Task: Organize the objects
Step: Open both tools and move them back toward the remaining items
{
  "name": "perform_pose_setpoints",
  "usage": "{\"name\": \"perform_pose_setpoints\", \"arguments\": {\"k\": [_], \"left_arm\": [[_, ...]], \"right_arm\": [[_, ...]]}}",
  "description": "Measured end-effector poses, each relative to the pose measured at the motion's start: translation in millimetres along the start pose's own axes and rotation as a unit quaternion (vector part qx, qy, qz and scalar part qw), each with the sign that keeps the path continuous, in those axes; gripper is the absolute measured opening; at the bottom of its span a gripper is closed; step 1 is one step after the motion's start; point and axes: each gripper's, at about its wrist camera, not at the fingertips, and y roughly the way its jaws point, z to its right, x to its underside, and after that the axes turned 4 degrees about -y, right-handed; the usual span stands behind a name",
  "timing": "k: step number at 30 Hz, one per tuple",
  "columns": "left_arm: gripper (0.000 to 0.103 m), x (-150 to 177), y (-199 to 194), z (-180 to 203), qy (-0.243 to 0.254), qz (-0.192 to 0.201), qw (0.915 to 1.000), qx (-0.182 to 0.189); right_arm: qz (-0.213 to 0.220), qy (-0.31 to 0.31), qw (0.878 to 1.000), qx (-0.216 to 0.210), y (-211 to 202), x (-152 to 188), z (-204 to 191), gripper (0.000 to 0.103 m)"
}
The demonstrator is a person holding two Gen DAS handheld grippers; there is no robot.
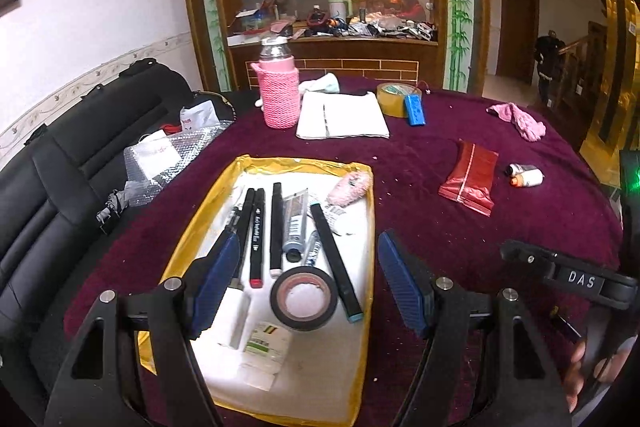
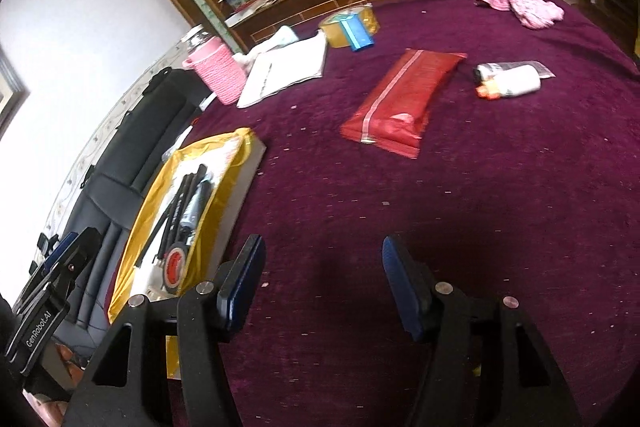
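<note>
Both tongs spread, empty: left gripper [image 1: 308, 279] over the tray [image 1: 362, 227], right gripper [image 2: 322, 283] above the tablecloth [image 2: 480, 207]. Red pouch [image 2: 400, 99] lies mid-table, probably soft and slippery, so pinch an edge. Small bottles [image 2: 508, 81] beside it look light.

markers [image 1: 257, 233]: 4 | tape rolls [image 1: 304, 298]: 2 | notebook [image 1: 344, 115]: 1 | red pouch [image 1: 469, 177]: 1
</note>
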Motion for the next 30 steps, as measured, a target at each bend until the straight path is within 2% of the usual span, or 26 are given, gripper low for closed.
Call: {"name": "perform_pose_setpoints", "arguments": {"k": [12, 30], "left_arm": [[0.072, 2, 7, 22, 0.023, -0.008, 0.9997, 0.001], [0.072, 4, 17, 31, 0.032, -0.022, 0.9992, -0.001]], "right_arm": [[0.003, 0.040, 0.999, 0.012, -5, -2, 46, 0.056], [0.001, 0.033, 0.999, 0.013, -2, -5, 49, 0.056]]}}
